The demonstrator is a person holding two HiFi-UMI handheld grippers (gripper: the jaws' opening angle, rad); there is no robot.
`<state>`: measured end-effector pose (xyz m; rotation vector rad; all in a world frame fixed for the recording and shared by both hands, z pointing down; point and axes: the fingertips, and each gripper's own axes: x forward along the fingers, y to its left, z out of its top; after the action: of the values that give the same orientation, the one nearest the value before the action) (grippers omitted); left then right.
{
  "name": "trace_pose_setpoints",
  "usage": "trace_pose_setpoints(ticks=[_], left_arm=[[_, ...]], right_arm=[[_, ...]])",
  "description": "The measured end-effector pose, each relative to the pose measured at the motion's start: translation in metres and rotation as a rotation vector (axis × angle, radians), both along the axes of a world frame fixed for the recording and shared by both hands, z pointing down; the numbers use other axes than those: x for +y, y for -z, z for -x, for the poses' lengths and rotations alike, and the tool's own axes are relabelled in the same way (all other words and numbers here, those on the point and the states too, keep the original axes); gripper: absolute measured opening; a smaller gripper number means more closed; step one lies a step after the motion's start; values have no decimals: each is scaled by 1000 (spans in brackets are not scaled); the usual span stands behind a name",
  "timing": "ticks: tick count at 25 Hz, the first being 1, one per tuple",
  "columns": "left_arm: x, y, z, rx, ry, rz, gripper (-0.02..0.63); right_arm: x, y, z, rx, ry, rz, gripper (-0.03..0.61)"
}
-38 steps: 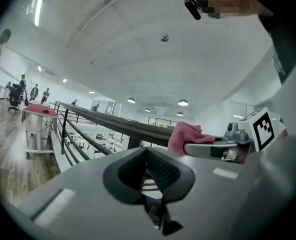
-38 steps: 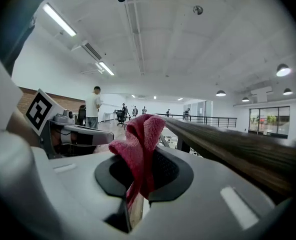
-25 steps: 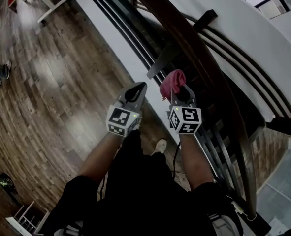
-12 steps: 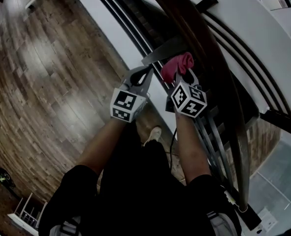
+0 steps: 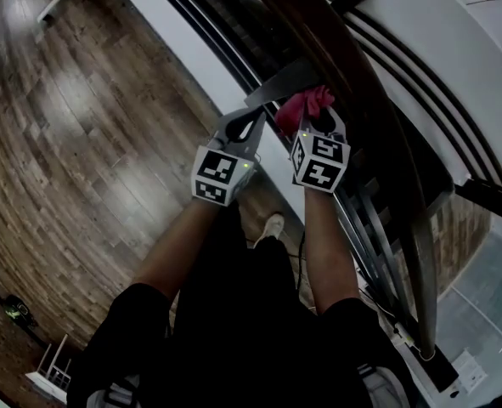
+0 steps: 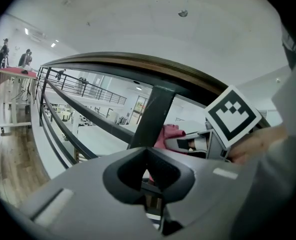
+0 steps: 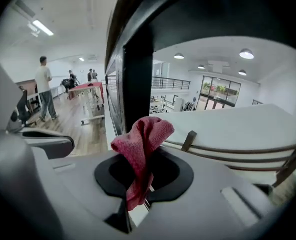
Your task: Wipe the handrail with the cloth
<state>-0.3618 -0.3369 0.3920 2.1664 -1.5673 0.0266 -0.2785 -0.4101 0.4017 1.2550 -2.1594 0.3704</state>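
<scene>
R gripper [image 5: 317,122] pinches pink cloth [image 5: 306,105] close by handrail [image 5: 314,32] left edge, near a post [image 5: 280,83]; L gripper [image 5: 249,126], jaws pressed together, just left, open wood floor [image 5: 81,143] beyond.

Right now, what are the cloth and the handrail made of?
The cloth looks like soft pink terry or microfibre: its surface is fuzzy and it folds limply. The handrail looks like dark polished wood: brown and glossy. The post under it is probably painted metal, flat and matte black.
</scene>
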Motion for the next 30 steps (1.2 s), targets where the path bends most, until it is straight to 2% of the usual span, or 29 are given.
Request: trace_pose_setpoints(ticks=[3,5,10,20,26,30], left_arm=[[2,-3,-3,-7,-11,13,-2],[5,-4,-6,-11,-20,23,-2],[11,0,-17,-35,-44,22,-2],[13,6,-38,-38,-96,24,-2],[18,6,-57,-47,-122,35,-2],[27,2,-64,-51,-133,46,-2]], right_arm=[[2,-1,-1,69,19,-2,51],[2,-4,-5,80,15,12,51],[3,-6,-22,60,-19,48,51],[21,-5,-52,77,-65,48,51],[29,-9,-78,19,-121,87,51],[35,-13,-86,23,-125,85,51]])
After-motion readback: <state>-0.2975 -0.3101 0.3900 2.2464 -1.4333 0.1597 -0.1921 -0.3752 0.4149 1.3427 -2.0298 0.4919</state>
